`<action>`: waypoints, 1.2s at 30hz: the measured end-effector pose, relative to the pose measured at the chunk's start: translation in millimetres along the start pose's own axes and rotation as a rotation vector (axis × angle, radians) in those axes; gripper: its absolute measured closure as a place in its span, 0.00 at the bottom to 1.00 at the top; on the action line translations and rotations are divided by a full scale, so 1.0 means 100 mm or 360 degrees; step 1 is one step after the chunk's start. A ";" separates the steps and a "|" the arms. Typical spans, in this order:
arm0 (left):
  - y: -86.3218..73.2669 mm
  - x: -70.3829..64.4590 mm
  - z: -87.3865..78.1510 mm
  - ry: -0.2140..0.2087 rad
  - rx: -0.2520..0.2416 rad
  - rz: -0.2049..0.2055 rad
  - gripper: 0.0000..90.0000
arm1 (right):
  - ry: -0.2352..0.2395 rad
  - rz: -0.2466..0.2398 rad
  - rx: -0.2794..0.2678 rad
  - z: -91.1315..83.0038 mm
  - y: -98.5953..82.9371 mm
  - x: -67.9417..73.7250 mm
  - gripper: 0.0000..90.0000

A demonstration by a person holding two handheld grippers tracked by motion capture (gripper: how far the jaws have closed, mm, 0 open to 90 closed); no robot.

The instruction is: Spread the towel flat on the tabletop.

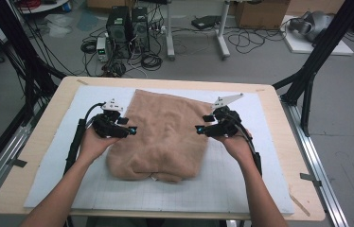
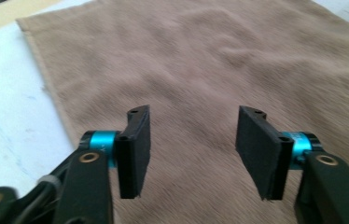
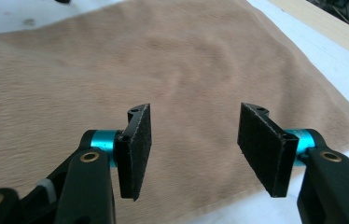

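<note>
Towel: a tan, fuzzy towel (image 1: 165,137) lies on the white gridded mat (image 1: 241,184), about at the middle of the table, with a rounded folded edge on the person's side and its far edge toward the back of the mat.
Towel surface: soft ripples run across the nap in the left gripper view (image 2: 210,60) and the right gripper view (image 3: 177,60); a hemmed edge shows along its side.
Left gripper: the left gripper (image 1: 128,129) sits at the towel's left edge, pointing inward over the cloth; its jaws stand wide apart with nothing between them but towel below (image 2: 192,151).
Right gripper: the right gripper (image 1: 200,128) sits at the towel's right edge, facing the left one; its jaws are likewise spread, empty, above the cloth near its border (image 3: 193,149).
Contact: whether either gripper touches the towel cannot be told.
Mat: it covers most of the wooden table (image 1: 38,142).
Beyond: computer towers (image 1: 128,23) and loose cables (image 1: 151,59) lie on the floor behind the table.
</note>
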State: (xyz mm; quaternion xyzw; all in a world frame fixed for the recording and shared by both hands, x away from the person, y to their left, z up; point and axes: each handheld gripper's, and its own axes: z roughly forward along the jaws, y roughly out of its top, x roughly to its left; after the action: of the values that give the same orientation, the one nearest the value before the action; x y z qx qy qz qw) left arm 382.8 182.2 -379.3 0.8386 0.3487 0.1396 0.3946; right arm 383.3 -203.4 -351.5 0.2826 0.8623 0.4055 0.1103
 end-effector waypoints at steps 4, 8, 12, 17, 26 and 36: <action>-0.06 -0.10 -0.11 -0.0016 -0.0031 0.0023 0.48 | -0.0007 -0.0025 -0.0005 -0.02 -0.06 0.09 0.45; -0.14 -0.18 -0.19 -0.0028 -0.0032 0.0058 0.46 | -0.0007 0.0015 -0.0053 -0.03 -0.16 0.17 0.38; -0.25 -0.26 -0.25 -0.0031 -0.0036 0.0072 0.45 | 0.0010 0.0023 -0.0076 0.00 -0.25 0.24 0.35; -0.44 -0.28 -0.12 0.0060 0.0103 0.0118 0.42 | 0.0079 0.0008 0.0033 0.13 -0.38 0.31 0.44; -0.66 -0.24 0.08 -0.0010 0.0194 0.0081 0.72 | 0.0175 0.0002 0.0262 0.54 -0.65 0.33 0.82; -0.54 -0.12 0.02 0.0030 0.0098 0.0030 0.95 | 0.0060 0.0009 0.0146 0.26 -0.52 0.16 0.96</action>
State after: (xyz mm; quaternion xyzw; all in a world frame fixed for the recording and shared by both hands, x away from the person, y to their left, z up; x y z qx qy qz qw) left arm 349.7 197.3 -420.8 0.8522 0.3486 0.1403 0.3641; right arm 360.3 -203.7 -407.4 0.2820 0.8811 0.3711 0.0799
